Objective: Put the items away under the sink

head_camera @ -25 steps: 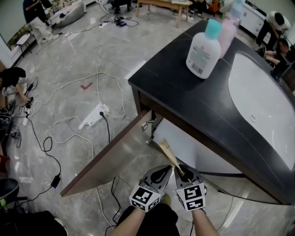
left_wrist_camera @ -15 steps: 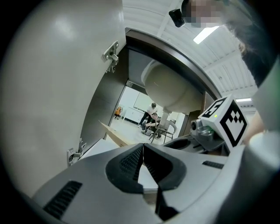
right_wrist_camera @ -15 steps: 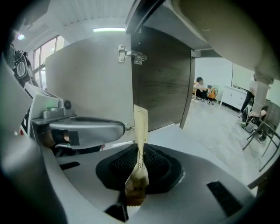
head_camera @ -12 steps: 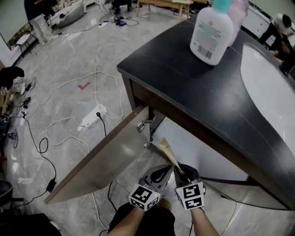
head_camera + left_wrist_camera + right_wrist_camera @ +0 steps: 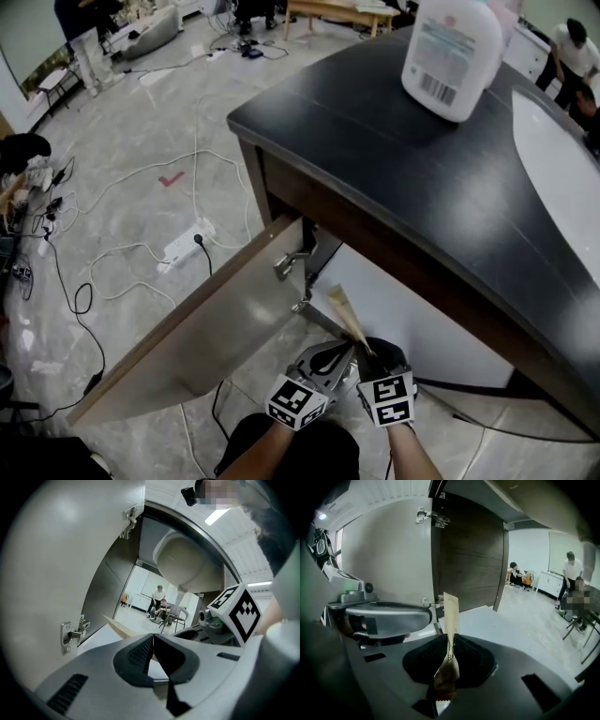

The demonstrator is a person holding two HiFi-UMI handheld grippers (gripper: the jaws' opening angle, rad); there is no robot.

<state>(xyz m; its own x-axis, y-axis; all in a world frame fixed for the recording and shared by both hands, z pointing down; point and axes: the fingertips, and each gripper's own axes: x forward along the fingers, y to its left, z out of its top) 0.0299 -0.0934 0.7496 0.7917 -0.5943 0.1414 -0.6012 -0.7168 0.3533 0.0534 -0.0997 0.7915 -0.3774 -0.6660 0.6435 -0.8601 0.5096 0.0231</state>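
Bottle higher in frame; right gripper pinches sachet.

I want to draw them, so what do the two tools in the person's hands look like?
The left tool and the right tool look alike: smooth grey bodies with rounded black ribbed pads inside the jaws. Each tool carries a white cube printed with black square patterns, like little puzzle codes.

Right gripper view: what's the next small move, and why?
Probably ease the right gripper forward past the open door and lower the tan packet onto the white cabinet floor. Its fingers are shut on the packet, which is not yet inside.
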